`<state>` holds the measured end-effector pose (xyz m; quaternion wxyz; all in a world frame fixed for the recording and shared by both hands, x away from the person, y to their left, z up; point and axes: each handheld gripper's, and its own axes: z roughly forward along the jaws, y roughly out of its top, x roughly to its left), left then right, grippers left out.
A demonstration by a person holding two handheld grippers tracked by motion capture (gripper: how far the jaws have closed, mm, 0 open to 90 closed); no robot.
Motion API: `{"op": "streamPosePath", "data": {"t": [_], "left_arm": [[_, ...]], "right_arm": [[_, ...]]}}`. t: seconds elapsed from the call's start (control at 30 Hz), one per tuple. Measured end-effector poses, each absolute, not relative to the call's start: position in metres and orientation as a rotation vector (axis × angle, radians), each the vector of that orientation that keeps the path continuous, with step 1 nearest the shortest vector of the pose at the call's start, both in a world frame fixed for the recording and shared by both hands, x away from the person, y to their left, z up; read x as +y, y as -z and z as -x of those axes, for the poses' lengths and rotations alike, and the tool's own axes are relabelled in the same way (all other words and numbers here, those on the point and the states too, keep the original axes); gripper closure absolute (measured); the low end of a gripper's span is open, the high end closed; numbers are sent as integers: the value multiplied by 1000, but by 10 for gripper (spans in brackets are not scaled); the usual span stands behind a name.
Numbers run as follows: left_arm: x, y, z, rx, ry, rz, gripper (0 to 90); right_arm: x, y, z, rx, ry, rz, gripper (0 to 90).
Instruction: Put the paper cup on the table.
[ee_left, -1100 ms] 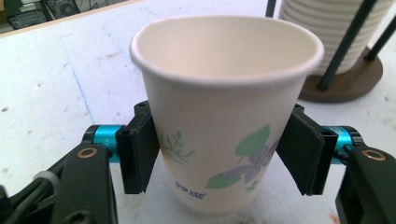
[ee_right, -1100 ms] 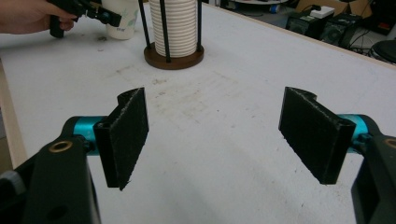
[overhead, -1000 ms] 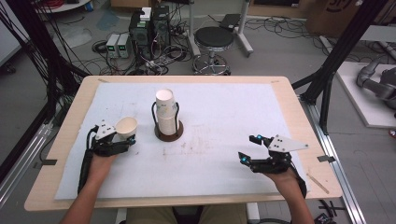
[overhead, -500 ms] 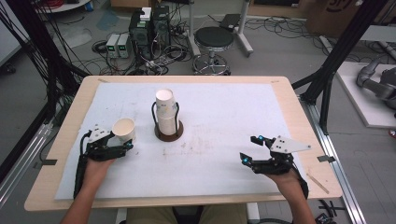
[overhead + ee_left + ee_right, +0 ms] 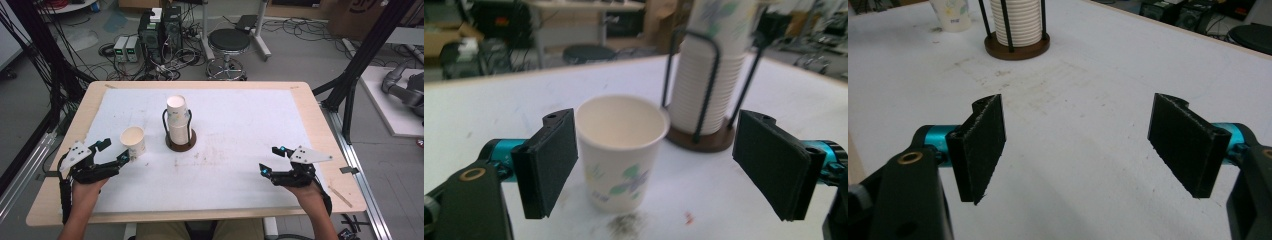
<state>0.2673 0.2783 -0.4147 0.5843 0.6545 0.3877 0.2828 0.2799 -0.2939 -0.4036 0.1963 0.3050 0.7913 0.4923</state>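
A paper cup [image 5: 133,141] stands upright on the white-covered table [image 5: 250,125], at about nine o'clock from the cup stack in its wire holder [image 5: 179,124] and just beside it. The left hand-held gripper [image 5: 114,152] sits at the cup's seven o'clock; its jaws have just been opening and now stand spread, the cup between them, with no pad pressing on it. The right hand-held gripper [image 5: 271,159], well apart at the stack's four o'clock, has been widening too, spread over bare table.
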Motion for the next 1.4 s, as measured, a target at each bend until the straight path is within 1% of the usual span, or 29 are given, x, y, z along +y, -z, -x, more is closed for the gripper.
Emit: {"op": "streamPosePath", "data": {"t": [0.2, 0.4, 1.4], "left_arm": [[259, 409, -263, 798, -606, -1520, 181], [248, 406, -262, 761, -603, -1525, 184], [246, 411, -257, 745, -592, -1541, 192]], "right_arm": [[-296, 405, -277, 2202, -1376, -866, 234], [-298, 406, -274, 2184, -1384, -885, 230], [-297, 402, -270, 2163, -1383, -886, 230]]}}
